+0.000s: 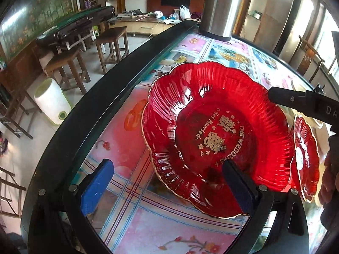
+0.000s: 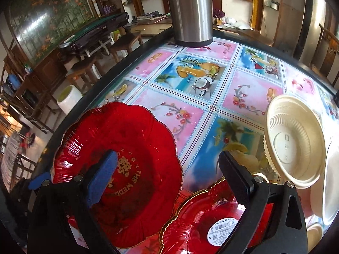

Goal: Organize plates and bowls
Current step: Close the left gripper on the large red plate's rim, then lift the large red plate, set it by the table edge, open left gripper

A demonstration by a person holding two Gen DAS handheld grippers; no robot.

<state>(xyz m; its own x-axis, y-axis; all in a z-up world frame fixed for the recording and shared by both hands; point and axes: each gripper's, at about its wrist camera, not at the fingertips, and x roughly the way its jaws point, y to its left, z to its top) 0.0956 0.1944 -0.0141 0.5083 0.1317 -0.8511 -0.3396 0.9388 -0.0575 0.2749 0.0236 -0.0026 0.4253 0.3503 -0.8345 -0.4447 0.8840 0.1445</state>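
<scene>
Two large red scalloped plates (image 1: pixel 216 135) with gold lettering lie stacked, slightly offset, near the table's left edge. My left gripper (image 1: pixel 169 182) hangs open over their near rim, its right finger above the plate and its blue pad (image 1: pixel 97 186) over bare cloth. A smaller red plate (image 2: pixel 211 222) with a barcode sticker lies to the right of the large red plates (image 2: pixel 127 158). My right gripper (image 2: pixel 169 180) is open above both, nothing pressed between its pads. Cream disposable bowls (image 2: pixel 296 139) are stacked, tilted, at the right.
A steel flask (image 2: pixel 190 10) stands at the far side of the glass-topped table (image 1: pixel 84 114), which has a fruit-patterned cloth and a black rim. Another white container (image 2: pixel 332 182) sits at the right edge. Wooden stools (image 1: pixel 70 69) and a white bin (image 1: pixel 53 101) are on the floor beyond.
</scene>
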